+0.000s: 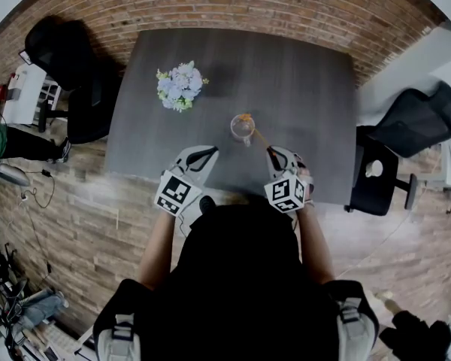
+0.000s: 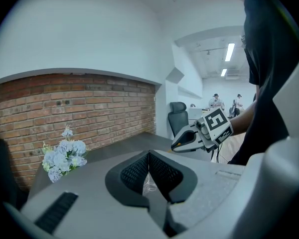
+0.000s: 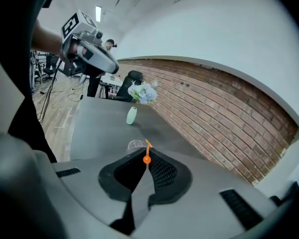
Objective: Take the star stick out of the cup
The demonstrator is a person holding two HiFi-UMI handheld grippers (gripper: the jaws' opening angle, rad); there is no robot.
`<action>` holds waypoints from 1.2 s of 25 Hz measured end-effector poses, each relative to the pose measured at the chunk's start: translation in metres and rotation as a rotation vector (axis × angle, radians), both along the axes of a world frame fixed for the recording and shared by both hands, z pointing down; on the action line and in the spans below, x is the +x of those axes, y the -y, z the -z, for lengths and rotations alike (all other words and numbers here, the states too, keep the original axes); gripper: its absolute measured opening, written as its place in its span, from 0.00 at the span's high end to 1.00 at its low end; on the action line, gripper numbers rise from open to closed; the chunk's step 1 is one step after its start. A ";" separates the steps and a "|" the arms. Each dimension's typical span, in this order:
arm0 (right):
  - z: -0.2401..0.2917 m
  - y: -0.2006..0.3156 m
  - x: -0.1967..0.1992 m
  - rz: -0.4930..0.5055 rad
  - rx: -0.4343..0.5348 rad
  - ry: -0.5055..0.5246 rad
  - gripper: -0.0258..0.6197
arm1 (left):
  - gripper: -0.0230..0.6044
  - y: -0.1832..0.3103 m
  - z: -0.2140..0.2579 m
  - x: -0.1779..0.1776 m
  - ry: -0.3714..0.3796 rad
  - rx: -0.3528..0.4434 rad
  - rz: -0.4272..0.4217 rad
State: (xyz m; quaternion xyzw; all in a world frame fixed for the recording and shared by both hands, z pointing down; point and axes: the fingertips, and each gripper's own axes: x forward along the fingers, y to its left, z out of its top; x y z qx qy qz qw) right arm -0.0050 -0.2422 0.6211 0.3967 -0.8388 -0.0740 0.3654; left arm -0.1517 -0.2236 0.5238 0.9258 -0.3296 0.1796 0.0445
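Star stick [image 3: 146, 159]: leaning out of the clear cup [image 1: 242, 129], which is standing mid-desk [image 1: 308, 89]. Right claw [image 3: 146, 156] is pinching the stick's near end. Left claw [image 2: 149, 156] is hanging near the cup, closed on nothing. Flowers [image 1: 180, 86] are standing farther back.

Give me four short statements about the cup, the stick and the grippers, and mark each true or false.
1. The right gripper is shut on the star stick. True.
2. The star stick is fully out of the cup. False: its star end sits in the cup.
3. The left gripper grips the cup. False: its jaws are together, apart from the cup.
4. Flowers stand on the table. True.
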 end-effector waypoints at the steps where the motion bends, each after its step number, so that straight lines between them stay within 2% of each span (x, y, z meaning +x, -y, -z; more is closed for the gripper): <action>1: 0.004 0.001 0.000 0.001 0.010 0.000 0.94 | 0.96 0.000 0.000 0.002 -0.001 0.001 -0.003; 16: 0.050 0.029 -0.004 0.021 0.083 0.033 0.94 | 0.96 0.007 0.003 0.017 -0.014 0.014 -0.020; 21: 0.066 0.034 -0.012 0.020 0.087 0.099 0.94 | 0.96 0.007 0.005 0.016 -0.014 0.017 -0.012; 30: 0.090 0.030 -0.025 0.052 0.111 0.146 0.94 | 0.96 0.019 0.011 0.004 -0.005 0.043 0.033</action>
